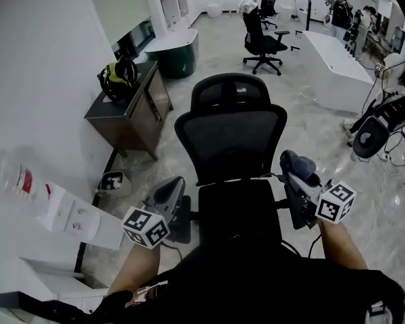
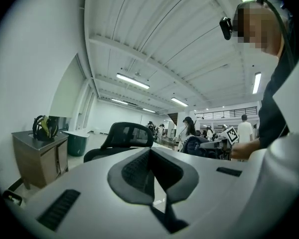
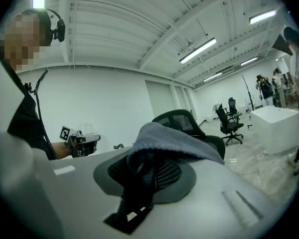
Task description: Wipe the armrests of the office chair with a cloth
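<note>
The cloth [image 3: 175, 137], clamped bunched-up in the right gripper [image 3: 148, 172] while the left gripper [image 2: 150, 172] is closed on nothing, could easily get dragged loose once rubbed along the office chair [image 1: 231, 140].

No readable text anywhere, red label on clear bottle [image 1: 17, 177] too blurred

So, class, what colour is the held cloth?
Blue-grey; the cloth shows best in the right gripper view.

Both bare forearms [image 1: 138, 268] reach forward, well apart. The grey plastic left tool [image 1: 172, 187] points ahead, its jaws drawn together with nothing between them. The grey plastic right tool [image 1: 291, 174] is clamped on a crumpled blue-grey cloth [image 1: 298, 162].
</note>
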### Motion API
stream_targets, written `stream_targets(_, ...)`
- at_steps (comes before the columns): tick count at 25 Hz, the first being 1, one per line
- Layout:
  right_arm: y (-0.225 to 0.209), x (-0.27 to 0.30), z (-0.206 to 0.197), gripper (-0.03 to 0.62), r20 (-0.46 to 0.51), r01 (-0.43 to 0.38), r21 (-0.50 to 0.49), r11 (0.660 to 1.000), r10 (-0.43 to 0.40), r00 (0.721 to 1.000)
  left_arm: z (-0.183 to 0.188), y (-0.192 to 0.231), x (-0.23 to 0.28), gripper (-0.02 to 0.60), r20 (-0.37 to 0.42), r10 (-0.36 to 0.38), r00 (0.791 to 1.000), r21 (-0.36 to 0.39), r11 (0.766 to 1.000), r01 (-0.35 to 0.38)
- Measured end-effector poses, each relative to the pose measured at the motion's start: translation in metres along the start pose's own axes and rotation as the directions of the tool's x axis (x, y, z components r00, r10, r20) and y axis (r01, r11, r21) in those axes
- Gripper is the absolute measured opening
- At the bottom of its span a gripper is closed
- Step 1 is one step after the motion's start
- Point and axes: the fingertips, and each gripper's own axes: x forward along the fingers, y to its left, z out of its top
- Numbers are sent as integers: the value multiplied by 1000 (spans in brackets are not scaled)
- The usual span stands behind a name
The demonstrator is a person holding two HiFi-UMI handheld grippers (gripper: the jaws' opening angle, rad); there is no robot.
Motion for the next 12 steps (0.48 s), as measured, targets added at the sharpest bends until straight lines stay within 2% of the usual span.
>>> stream_targets(4,8,15,0,75,-19,-1,-32,999,1,1000,-8,13,-1,-5,-14,-4,1000,-31,1000,4)
stream_targets(12,19,26,-1,74,-38,11,-66,998,-14,999,-9,22,-4,-5,-1,-31,1000,-45,999,31)
